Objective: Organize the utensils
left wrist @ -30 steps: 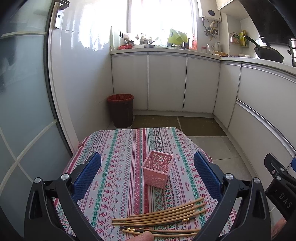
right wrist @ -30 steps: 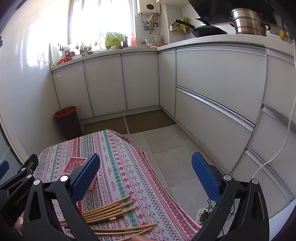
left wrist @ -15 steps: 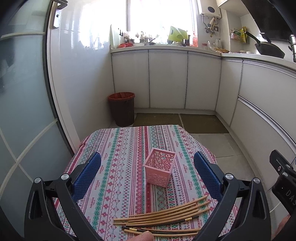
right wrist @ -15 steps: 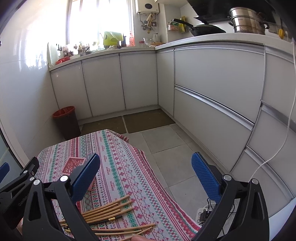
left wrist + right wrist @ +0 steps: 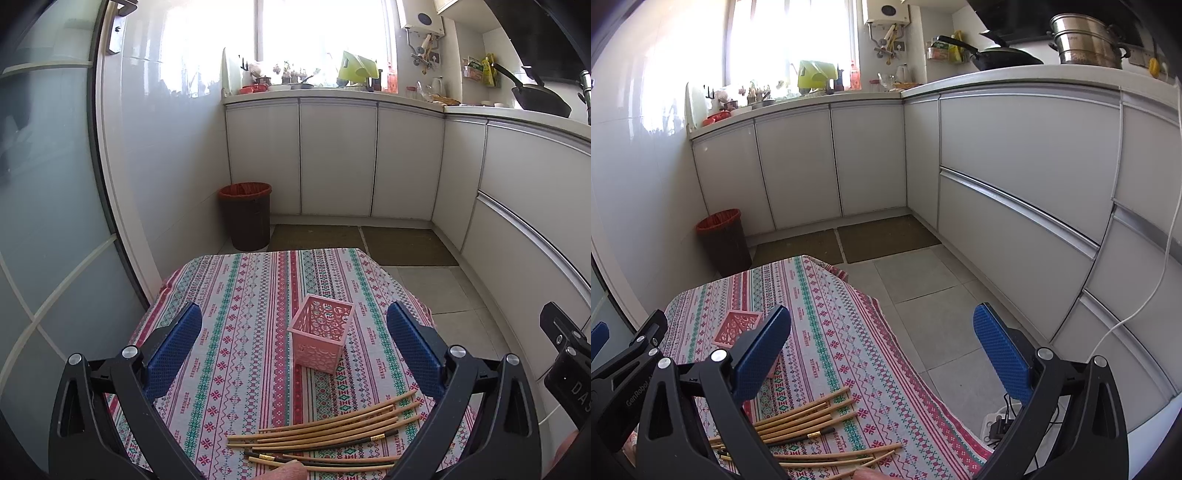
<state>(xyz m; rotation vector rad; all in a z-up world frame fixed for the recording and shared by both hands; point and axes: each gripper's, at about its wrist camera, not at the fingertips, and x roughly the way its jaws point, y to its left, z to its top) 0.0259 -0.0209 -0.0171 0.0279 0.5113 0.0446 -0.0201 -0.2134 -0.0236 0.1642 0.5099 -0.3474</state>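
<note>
Left gripper (image 5: 293, 345) jaws released, wide apart, nothing between the blue pads (image 5: 173, 347); it hangs over the striped tablecloth (image 5: 236, 295). Pink basket (image 5: 320, 338) stands upright on the cloth, mid-table, open top up, framed between the two pads and touching neither. Chopsticks (image 5: 332, 424) lie loose on the cloth at 6 o'clock from the basket, near the table's close edge: a fanned bundle of bamboo ones plus a couple of dark ones with gold bands, tips pointing toward 2 o'clock. Apart from basket, not touching it.

Right gripper (image 5: 881, 341) jaws also released, wide, holding nothing; it sits over the table's right edge, with the left pad above cloth and the right pad (image 5: 1001, 354) above floor tiles (image 5: 923, 280). In this view chopsticks (image 5: 809, 417) lie at 7 o'clock in the frame, basket (image 5: 737, 326) at 9 o'clock, partly hidden behind the left pad.

Background: brown trash bin (image 5: 245, 216) with a red liner at 11 o'clock beyond the table, white cabinets (image 5: 336, 158), black pan (image 5: 539, 99) on the counter at 2 o'clock, steel steamer pot (image 5: 1086, 40) at 1 o'clock in the right view.
</note>
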